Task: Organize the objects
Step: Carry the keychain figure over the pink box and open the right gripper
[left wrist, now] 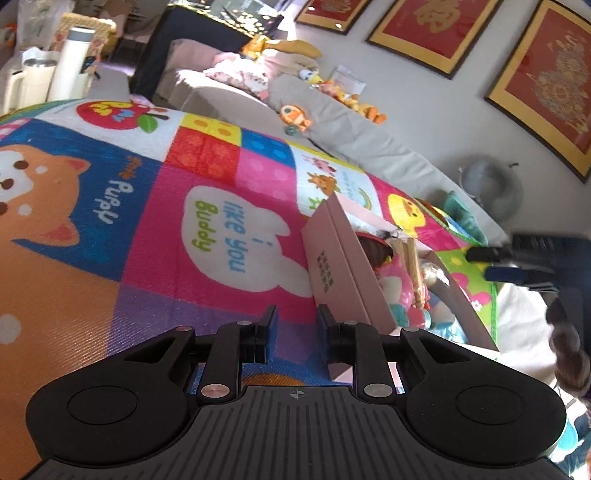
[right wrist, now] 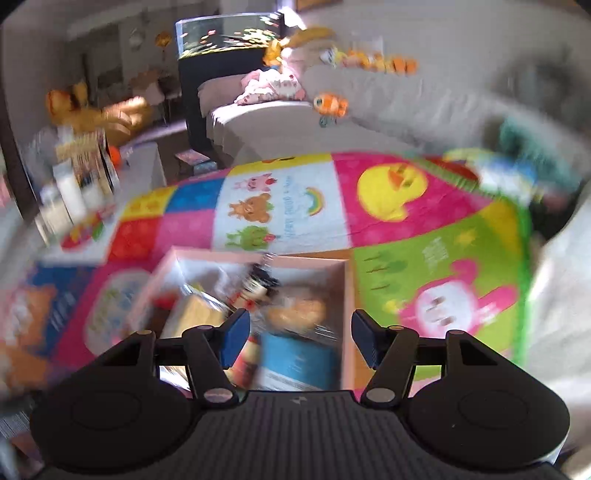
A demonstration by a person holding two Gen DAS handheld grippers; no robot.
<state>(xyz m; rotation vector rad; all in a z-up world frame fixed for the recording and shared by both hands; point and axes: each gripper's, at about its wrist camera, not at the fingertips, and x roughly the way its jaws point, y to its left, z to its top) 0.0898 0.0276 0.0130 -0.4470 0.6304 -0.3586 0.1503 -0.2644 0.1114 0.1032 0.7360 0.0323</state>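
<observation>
Left gripper point(left wrist: 295, 334): hovers low over the play mat point(left wrist: 147, 221), jaws a little apart with nothing between the blue pads, just beside the pink box's near wall.
Right gripper point(right wrist: 300, 338): held above the pink box point(right wrist: 255, 258), jaws spread wide and empty (this view is badly blurred).
Pink box point(left wrist: 341, 266): sits on the mat towards its right edge, open-topped; dark print runs along its side wall, too small to read.
Box contents: a jumble of toys point(left wrist: 402, 280), among them a pink doll-like figure and something blue; the blur hides the rest.
Mat writing: a white speech bubble point(left wrist: 236, 236) reads "i like you Buddy"; "Puppy" stands on the blue panel beside the orange dog.
Beyond the mat: a grey sofa point(left wrist: 354, 122) carrying plush toys; framed red-and-gold pictures point(left wrist: 439, 33) hang on the wall.
</observation>
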